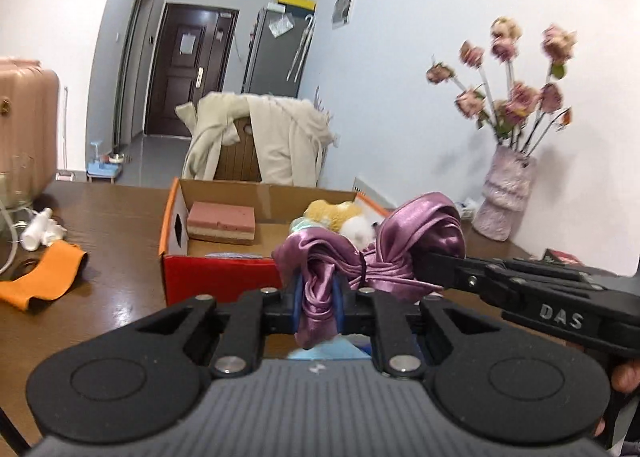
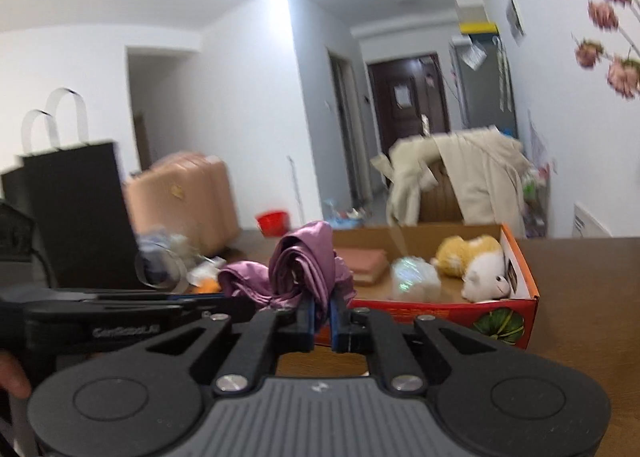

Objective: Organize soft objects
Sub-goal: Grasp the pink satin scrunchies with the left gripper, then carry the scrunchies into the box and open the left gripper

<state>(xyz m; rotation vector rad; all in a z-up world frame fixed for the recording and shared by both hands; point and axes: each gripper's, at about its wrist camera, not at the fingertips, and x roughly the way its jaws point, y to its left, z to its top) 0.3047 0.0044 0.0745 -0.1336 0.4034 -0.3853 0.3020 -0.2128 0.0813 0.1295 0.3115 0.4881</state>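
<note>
While both grippers pinch the purple satin cloth (image 1: 360,253), left gripper (image 1: 317,297) and right gripper (image 2: 320,309) hold opposite ends, its length stretched between them just before the box (image 1: 224,277).

A vase (image 1: 505,193) of dried pink flowers (image 1: 516,69) is seen to the right, ahead of the left gripper, against the wall. A chair (image 1: 240,155) draped with a cream coat (image 1: 280,137) is placed straight ahead, beyond the table (image 1: 116,233). A pink suitcase (image 2: 180,197) and a black paper bag (image 2: 80,213) are seen to the right gripper's left, a dark door (image 1: 188,65) far ahead.
</note>
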